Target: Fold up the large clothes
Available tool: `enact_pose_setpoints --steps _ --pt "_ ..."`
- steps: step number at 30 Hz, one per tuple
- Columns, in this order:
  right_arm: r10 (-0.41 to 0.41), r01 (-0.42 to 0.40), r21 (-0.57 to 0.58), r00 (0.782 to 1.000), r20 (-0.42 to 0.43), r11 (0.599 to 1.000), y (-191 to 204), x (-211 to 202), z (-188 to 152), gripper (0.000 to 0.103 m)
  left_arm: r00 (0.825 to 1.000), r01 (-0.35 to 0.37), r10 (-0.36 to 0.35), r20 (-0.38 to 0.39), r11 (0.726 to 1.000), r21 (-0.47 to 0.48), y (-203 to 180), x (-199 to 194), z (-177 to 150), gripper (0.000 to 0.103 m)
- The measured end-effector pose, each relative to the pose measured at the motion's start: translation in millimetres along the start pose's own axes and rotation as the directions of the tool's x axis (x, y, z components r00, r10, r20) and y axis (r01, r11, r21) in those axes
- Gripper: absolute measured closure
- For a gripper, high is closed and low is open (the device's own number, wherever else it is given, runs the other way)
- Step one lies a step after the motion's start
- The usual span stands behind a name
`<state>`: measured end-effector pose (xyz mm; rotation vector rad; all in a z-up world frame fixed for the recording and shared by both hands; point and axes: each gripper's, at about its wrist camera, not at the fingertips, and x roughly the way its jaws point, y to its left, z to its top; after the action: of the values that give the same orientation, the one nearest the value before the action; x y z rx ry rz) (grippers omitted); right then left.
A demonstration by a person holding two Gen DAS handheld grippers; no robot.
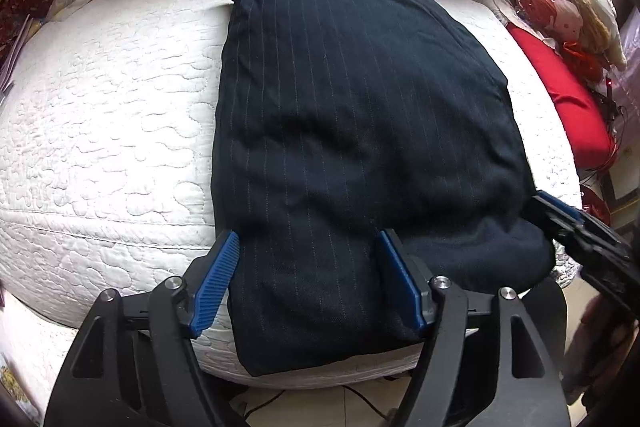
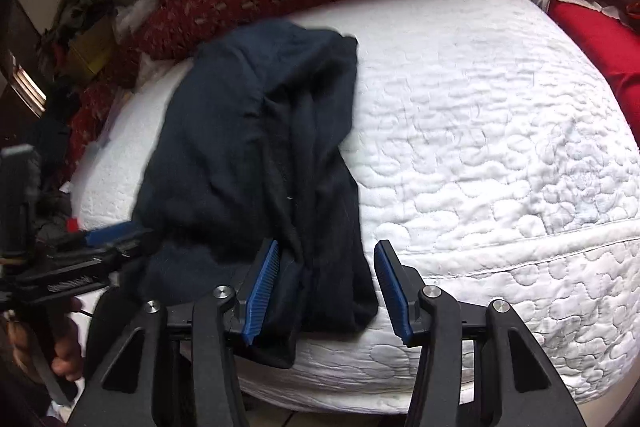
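Two jaw sets wide open, nothing gripped. Bed (image 1: 100, 115) carries dark trousers (image 1: 352, 115), long axis near-to-far. Near end overhangs bed edge, between left gripper (image 1: 308, 279) jaws; right gripper (image 2: 326, 291) straddles near right corner. Left is better centred.

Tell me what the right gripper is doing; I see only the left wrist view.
Observer: The right gripper is open, fingers either side of the near corner of the dark garment on the mattress.
Operator: Describe the cloth there.
Observer: Bunched in long folds, not flat.
Operator: Locate my left gripper from that side.
Observer: The left gripper comes in from the left at the garment's near edge; a hand shows below it.
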<state>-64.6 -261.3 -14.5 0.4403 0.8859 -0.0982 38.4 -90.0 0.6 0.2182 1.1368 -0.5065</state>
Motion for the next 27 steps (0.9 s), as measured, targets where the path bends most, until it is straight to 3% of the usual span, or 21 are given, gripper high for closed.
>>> enact_pose_setpoints --steps 3,8,9,10,11,14,16,19,21,25,27 --pt "0.057 -0.057 0.005 0.998 0.02 0.998 1.5 -7.9 -0.2 0.051 1.0 0.015 -0.015 0.0 1.0 -0.012 1.5 5.8 0.3 0.031" --pt "0.164 -0.161 0.077 0.986 -0.034 0.984 6.0 2.9 -7.7 0.052 0.998 0.046 -0.048 -0.033 0.997 -0.056 15.0 12.7 -0.3 0.024" --pt "0.144 -0.142 0.056 0.989 -0.043 0.988 8.9 5.9 -9.3 0.06 0.995 0.072 -0.077 -0.056 0.994 -0.087 20.4 16.3 -1.7 0.024" --pt "0.111 -0.111 0.007 0.992 -0.053 0.994 15.1 8.8 -9.9 0.087 0.993 0.093 -0.1 -0.063 0.989 -0.116 24.7 17.0 -3.2 0.024" --pt "0.098 -0.099 -0.022 0.994 -0.052 0.995 18.9 10.0 -7.4 0.093 0.992 0.111 -0.118 -0.048 0.985 -0.134 28.8 14.7 -5.0 0.024" --pt "0.125 -0.125 -0.015 0.992 0.026 0.992 21.0 -5.7 -2.1 0.095 0.995 0.101 -0.099 0.02 0.99 -0.094 29.5 0.3 -6.7 0.024" --pt "0.099 -0.1 0.031 0.994 0.046 0.994 10.3 -10.4 -0.1 0.097 0.995 0.104 -0.103 0.011 0.99 -0.092 30.9 2.3 -5.3 0.024" --pt "0.057 -0.053 0.124 0.998 -0.028 0.991 -18.1 17.6 -7.0 0.099 0.985 0.157 -0.166 -0.052 0.976 -0.151 41.4 14.4 -2.8 0.024" --pt "0.071 -0.061 0.171 0.996 -0.054 0.983 -26.1 28.7 -11.2 0.098 0.977 0.187 -0.203 -0.066 0.963 -0.192 50.3 11.2 -2.3 0.024" --pt "0.084 -0.076 0.158 0.995 -0.047 0.985 -19.7 11.8 3.6 0.088 0.974 0.223 -0.225 0.014 0.954 -0.198 67.5 -17.5 4.1 0.024" --pt "0.109 -0.112 0.168 0.994 0.028 0.979 -21.0 -3.7 18.7 0.081 0.978 0.208 -0.201 0.055 0.956 -0.208 75.6 -25.9 16.8 0.024"
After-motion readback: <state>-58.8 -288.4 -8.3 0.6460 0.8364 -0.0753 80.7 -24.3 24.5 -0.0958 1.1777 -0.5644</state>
